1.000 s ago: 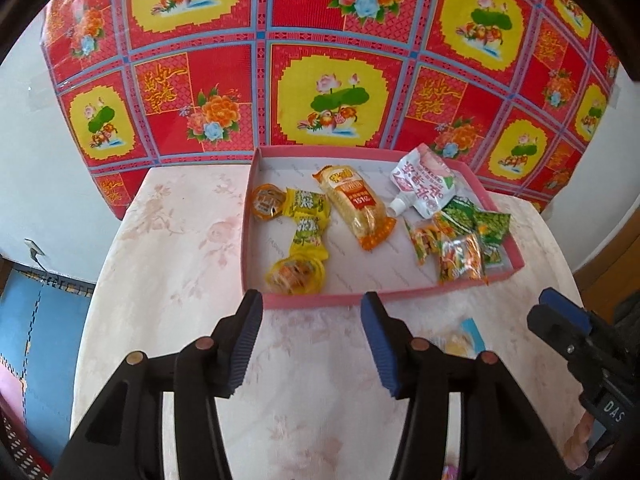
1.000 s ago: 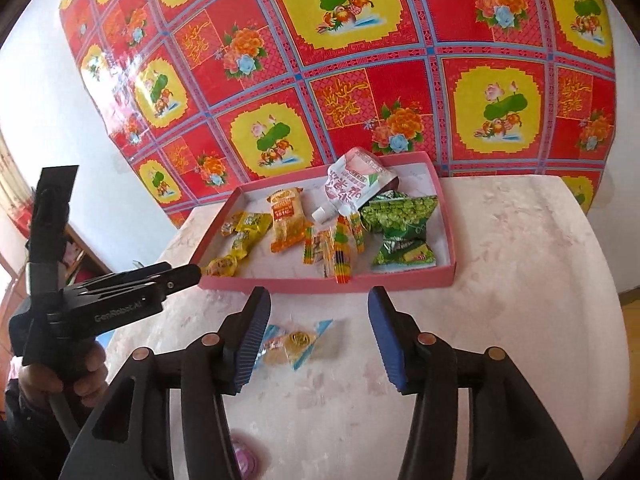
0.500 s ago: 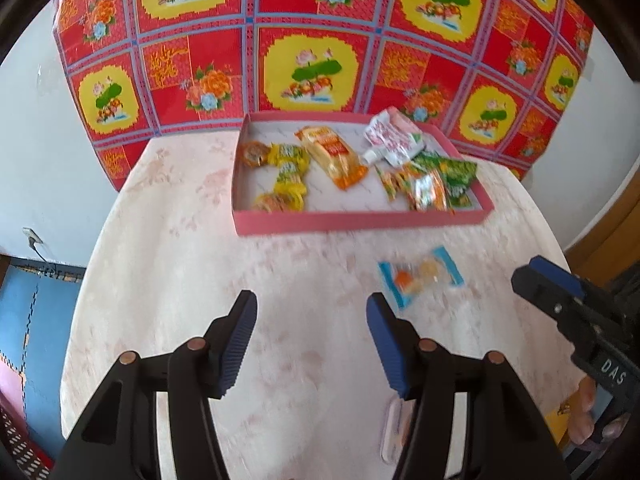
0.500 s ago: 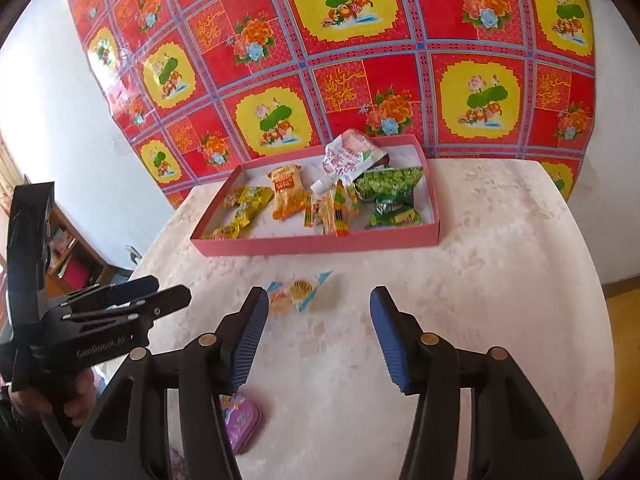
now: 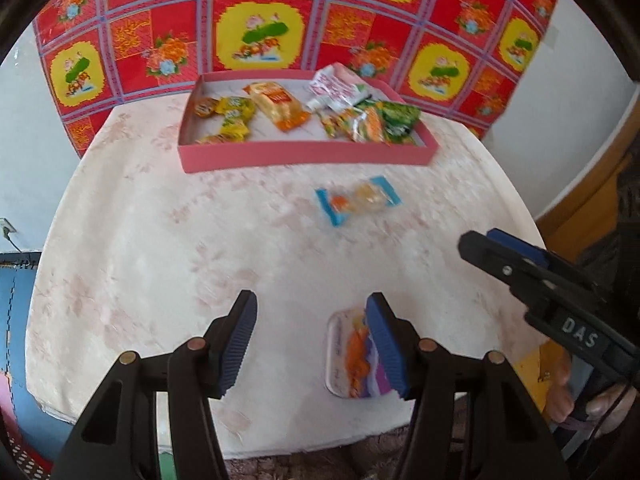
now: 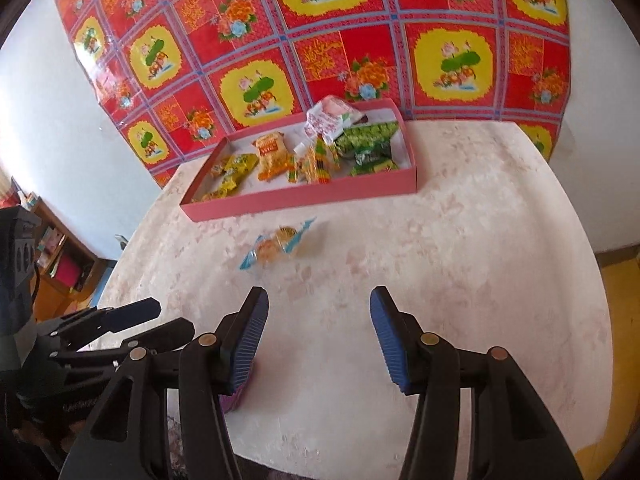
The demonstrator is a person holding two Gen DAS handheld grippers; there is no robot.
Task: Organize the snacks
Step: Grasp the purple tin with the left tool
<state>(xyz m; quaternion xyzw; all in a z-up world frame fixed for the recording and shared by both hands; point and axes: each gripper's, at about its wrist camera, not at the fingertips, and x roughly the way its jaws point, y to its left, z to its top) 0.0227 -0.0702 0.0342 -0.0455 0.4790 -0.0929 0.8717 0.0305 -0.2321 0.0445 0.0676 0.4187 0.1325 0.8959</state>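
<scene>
A pink tray [image 5: 304, 156] at the table's far side holds several snack packs: yellow, orange, white and green. On the table in front of it lies a clear snack pack with blue ends [image 5: 358, 200] [image 6: 280, 242]. A purple and orange snack pack [image 5: 350, 356] lies near the front edge, partly under my left gripper's right finger. My left gripper [image 5: 314, 340] is open and holds nothing. My right gripper [image 6: 318, 336] is open over bare table, also with nothing in it. Each gripper shows in the other's view: the right gripper [image 5: 478, 238], the left gripper [image 6: 172, 316].
The round table [image 6: 460, 240] has a pale pink marbled top. A red and yellow flowered cloth [image 5: 256, 36] hangs on the wall behind the tray. A low shelf [image 6: 52, 248] stands on the left, and a person's hand [image 5: 600, 404] holds the right gripper's handle.
Both grippers have drawn back from the tray toward the table's near edge. The purple and orange pack has come into the left wrist view.
</scene>
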